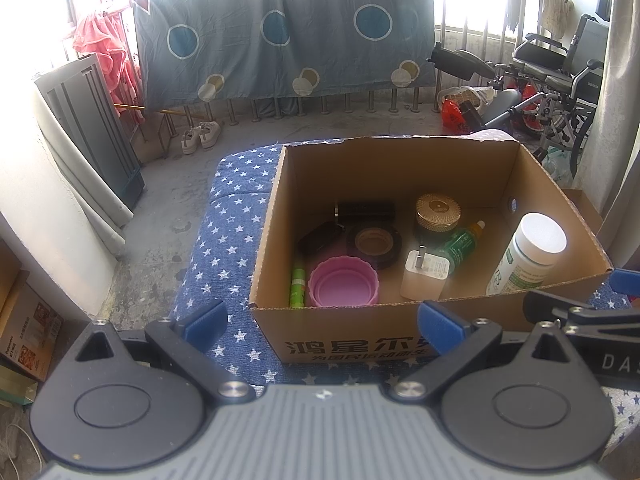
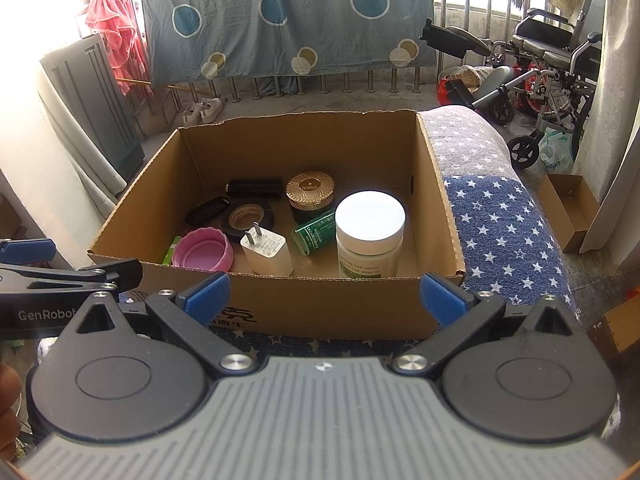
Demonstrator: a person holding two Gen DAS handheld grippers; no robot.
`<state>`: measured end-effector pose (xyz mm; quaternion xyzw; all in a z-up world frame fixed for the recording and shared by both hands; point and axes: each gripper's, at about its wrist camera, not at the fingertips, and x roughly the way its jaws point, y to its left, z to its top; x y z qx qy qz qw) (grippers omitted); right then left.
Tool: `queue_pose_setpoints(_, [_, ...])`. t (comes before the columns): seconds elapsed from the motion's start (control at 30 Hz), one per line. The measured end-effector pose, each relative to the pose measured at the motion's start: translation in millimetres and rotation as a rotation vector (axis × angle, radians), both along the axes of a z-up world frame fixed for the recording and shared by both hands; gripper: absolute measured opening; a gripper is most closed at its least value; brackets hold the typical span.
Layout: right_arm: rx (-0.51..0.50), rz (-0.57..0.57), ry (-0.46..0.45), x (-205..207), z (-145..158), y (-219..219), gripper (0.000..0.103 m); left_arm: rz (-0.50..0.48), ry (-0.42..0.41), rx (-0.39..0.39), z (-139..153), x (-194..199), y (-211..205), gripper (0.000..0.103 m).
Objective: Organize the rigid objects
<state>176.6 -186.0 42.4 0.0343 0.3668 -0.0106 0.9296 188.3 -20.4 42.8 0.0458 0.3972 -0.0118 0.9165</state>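
An open cardboard box (image 1: pixel 400 168) (image 2: pixel 304 140) sits on a star-patterned blue cushion (image 1: pixel 228 216) (image 2: pixel 500 220). Inside lie a pink lid (image 1: pixel 344 282) (image 2: pixel 203 253), a white charger plug (image 1: pixel 424 278) (image 2: pixel 267 254), a black tape roll (image 1: pixel 374 245) (image 2: pixel 247 218), a gold-lidded jar (image 1: pixel 438 211) (image 2: pixel 311 194), a green bottle (image 1: pixel 460 246) (image 2: pixel 316 232), a white-capped jar (image 1: pixel 528 256) (image 2: pixel 370 232), a black cylinder (image 1: pixel 366 210) (image 2: pixel 256 187) and a green tube (image 1: pixel 298 284). My left gripper (image 1: pixel 322 320) stands open in front of the box, holding nothing. My right gripper (image 2: pixel 324 298) is open too, nothing between its fingers.
A wheelchair (image 1: pixel 560 80) (image 2: pixel 552 64) and bags stand at the back right. A patterned sheet (image 1: pixel 280 40) hangs on the railing. White shoes (image 1: pixel 200 136) sit on the concrete floor. A small cardboard box (image 2: pixel 568 208) lies right of the cushion; cartons (image 1: pixel 28 328) at the left.
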Motion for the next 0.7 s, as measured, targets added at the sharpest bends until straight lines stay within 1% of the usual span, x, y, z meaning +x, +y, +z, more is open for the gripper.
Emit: queue_pose_setpoints(0.7, [0.001,-0.001,-0.001,-1.2,0.7,1.1,0.102,0.000,-0.002,0.001,1.7,0.2,-0.7,0.102])
